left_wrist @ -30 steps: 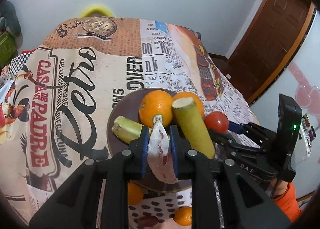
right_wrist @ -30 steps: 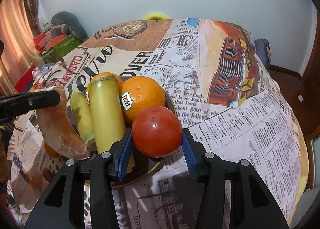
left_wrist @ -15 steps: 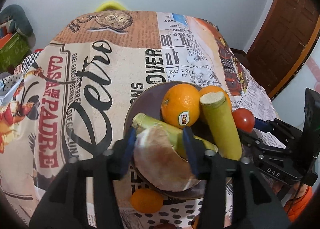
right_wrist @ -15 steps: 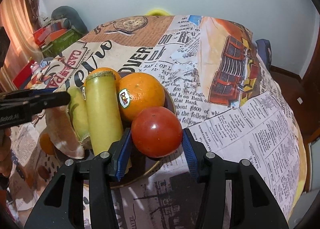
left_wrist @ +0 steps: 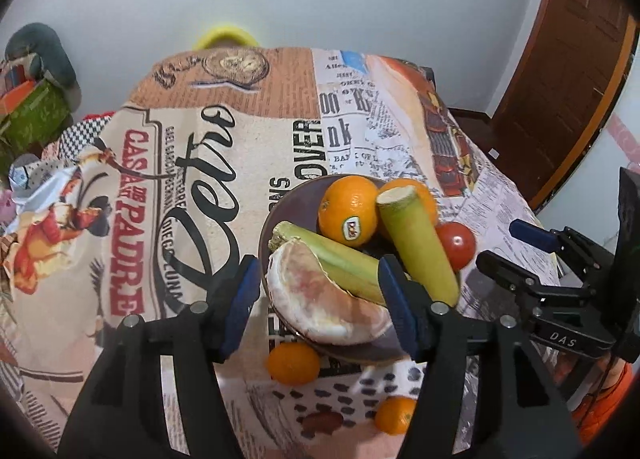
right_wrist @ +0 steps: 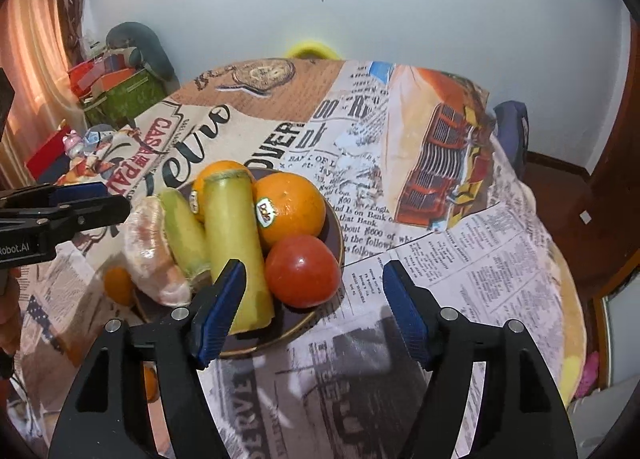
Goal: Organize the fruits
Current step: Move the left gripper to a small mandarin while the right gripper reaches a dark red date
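left wrist view: your left gripper point(left_wrist: 320, 295) stands with its jaws spread wide and grips nothing. the peeled pomelo wedge point(left_wrist: 320, 303) lies between the blue pads point(left_wrist: 242, 299) but touches neither; it rests on the near rim of the brown plate point(left_wrist: 276, 215). on that plate, behind the wedge, a short green stalk piece point(left_wrist: 336, 261) lies slanted, and a longer green stalk piece point(left_wrist: 416, 243) leans over it toward the plate's right side. a stickered orange point(left_wrist: 348, 211) sits at the back of the plate, with a second orange point(left_wrist: 424, 195) partly hidden behind the longer stalk. a tomato point(left_wrist: 456, 245) sits at the plate's right edge. two small oranges are off the plate on the printed tablecloth point(left_wrist: 192, 163): one small orange point(left_wrist: 294, 363) just beside the near rim, another small orange point(left_wrist: 396, 415) nearer to you and to the right.

your right gripper point(right_wrist: 314, 297) is also wide open and empty. in the right wrist view the tomato point(right_wrist: 302, 271) rests on the plate's near right edge, between the blue pads point(right_wrist: 218, 305) but clear of both; the left pad overlaps the lower end of the longer stalk point(right_wrist: 236, 247), and you cannot tell whether it touches. from the left wrist view, the right gripper point(left_wrist: 532, 255) sits to the right of the plate.
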A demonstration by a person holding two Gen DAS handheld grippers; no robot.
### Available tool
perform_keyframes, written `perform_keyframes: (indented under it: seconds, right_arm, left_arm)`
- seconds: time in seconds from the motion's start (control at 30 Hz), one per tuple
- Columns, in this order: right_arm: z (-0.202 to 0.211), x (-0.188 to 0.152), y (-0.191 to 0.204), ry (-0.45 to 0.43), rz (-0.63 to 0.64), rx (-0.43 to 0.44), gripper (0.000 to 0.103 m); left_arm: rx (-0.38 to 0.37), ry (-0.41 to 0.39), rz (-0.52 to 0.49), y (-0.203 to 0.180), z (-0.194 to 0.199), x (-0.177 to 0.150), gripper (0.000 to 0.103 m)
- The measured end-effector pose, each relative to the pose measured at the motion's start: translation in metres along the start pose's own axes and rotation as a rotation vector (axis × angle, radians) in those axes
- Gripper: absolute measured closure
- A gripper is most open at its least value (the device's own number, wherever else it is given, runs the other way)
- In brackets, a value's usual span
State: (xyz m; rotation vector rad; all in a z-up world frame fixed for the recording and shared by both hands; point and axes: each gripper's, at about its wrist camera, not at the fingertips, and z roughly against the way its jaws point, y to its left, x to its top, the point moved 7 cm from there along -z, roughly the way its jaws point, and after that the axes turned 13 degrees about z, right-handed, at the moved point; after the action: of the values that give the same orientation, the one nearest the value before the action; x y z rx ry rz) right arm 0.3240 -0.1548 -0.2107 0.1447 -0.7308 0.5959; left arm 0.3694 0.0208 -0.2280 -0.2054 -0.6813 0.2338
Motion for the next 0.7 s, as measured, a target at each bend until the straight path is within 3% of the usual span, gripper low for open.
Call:
perform_keyframes:
  seconds: [0.4,0.7]
  right_arm:
    - [0.073,-0.004,0.022,-0.080,0.014,-0.023,0.035]
    - [0.090,-0.032,0.040,-0.052,0.006,-0.024,0.035]
  left_arm:
    - [-0.014,-0.101,-0.045,-0.015,0.079,-0.019,0.039]
    - [-0.019,-0.126,-0.070,-0.013,0.111,-0.052,0.034]
